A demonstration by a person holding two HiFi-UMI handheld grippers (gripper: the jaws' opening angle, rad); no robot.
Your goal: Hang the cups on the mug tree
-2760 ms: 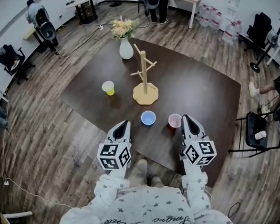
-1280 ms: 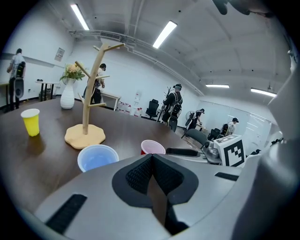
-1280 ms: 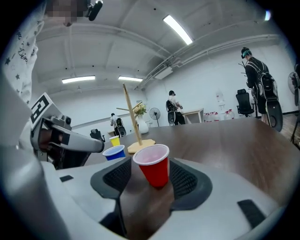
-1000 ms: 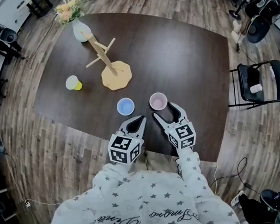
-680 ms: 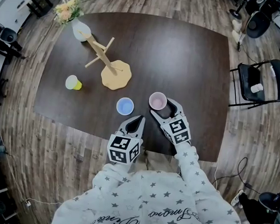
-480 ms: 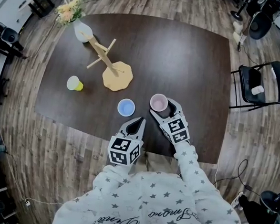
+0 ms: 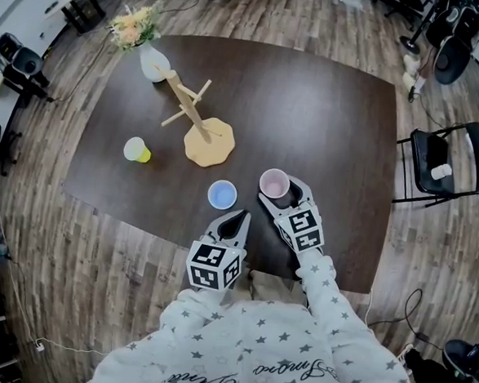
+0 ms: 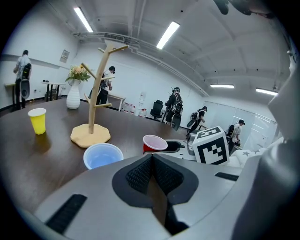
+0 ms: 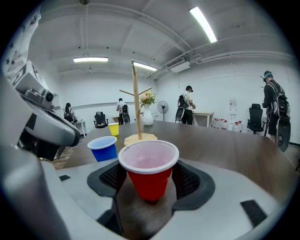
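While all three cups stand upright on the dark table (image 7: 327, 111), our right tool (image 7: 280, 193) has its jaws spread on either side of the red cup (image 7: 274, 182). In the right gripper view the red cup (image 9: 149, 171) stands between the two pads with a gap showing on each side, so nothing is clamped. Our left tool (image 7: 237, 219) hangs over the table's near edge with its jaws pressed together and nothing between them, as the left gripper view shows (image 8: 152, 159).

We see the red cup close to the near edge, right of its middle. The blue cup (image 7: 221, 194) stands near it on its left, also close to the near edge and just ahead of the left tool. The wooden mug tree (image 7: 204, 135) stands further in, left of the table's middle, on its wavy-edged base. From the right tool, the tree's stem rises straight behind the red cup, and the blue cup sits just left of that line. The yellow cup (image 7: 136, 149) stands well apart, toward the left edge. A white vase of flowers (image 7: 154, 62) stands at the far left corner, just behind the tree.

Off the table's right edge stands a black folding chair (image 7: 441, 172). Both gripper views show people standing at the room's far side.
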